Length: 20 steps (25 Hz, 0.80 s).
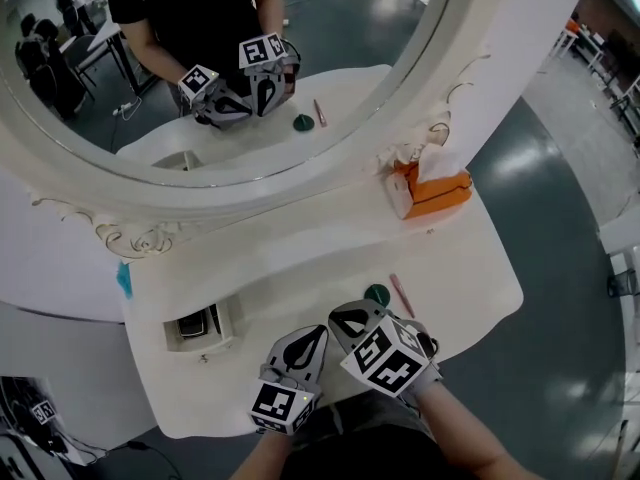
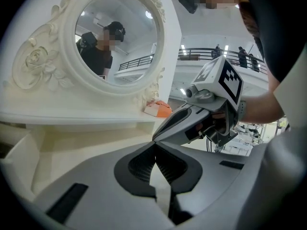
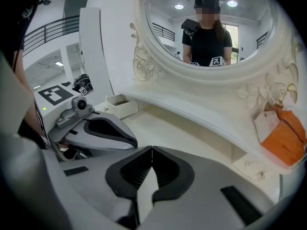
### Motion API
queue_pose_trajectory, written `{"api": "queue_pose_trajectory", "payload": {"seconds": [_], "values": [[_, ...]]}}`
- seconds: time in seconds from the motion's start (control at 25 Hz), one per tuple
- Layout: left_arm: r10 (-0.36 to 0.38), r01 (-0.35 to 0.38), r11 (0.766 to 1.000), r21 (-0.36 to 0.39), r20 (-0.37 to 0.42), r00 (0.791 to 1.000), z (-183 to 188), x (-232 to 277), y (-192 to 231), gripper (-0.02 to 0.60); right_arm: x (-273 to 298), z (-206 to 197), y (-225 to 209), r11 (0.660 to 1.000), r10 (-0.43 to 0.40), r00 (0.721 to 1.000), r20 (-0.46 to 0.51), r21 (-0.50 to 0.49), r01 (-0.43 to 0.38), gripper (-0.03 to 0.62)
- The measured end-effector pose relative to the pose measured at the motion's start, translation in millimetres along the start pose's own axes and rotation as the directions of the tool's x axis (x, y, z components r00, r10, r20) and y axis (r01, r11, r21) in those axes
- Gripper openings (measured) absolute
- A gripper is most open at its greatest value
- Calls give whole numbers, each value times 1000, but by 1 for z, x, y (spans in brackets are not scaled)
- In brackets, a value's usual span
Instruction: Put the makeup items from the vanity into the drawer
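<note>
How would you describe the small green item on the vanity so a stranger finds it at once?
Find the white vanity top below the big oval mirror. Near its front edge lies a thin pink stick. The green item sits just left of it: small, round and dark, unlike the long stick.

a glossy grey floor (image 1: pixel 560 268) is reflecting pale overhead light, and a dark railing (image 2: pixel 201 55) is running along an upper balcony.

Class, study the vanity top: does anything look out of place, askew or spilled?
Nothing is spilled or damaged. A small drawer stands open at the left, and a green round item and a pink stick lie loose on the top.
</note>
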<state>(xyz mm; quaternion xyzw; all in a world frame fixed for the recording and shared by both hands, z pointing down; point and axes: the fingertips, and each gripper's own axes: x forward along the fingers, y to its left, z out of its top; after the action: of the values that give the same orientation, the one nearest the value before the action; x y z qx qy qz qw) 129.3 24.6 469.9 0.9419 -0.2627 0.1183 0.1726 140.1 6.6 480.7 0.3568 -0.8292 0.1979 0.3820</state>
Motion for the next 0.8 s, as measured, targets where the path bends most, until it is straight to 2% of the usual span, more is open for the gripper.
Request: {"api": "queue_pose_trajectory", "payload": {"seconds": [0.48,0.68,0.8], "values": [[-59,59,998,5,-27,998,0,39,-17,14,-12,-32,-39,996,-63,997,-38,68,65,23],[-70,70,997,13,-38,997,1,51,-19,14,-14,-48,-57,991,-106,991,-86,68,112,25],[-74,75,997,17,-44,996,1,58,-20,14,-13,-56,-63,991,-99,989,-113,74,108,26]]}}
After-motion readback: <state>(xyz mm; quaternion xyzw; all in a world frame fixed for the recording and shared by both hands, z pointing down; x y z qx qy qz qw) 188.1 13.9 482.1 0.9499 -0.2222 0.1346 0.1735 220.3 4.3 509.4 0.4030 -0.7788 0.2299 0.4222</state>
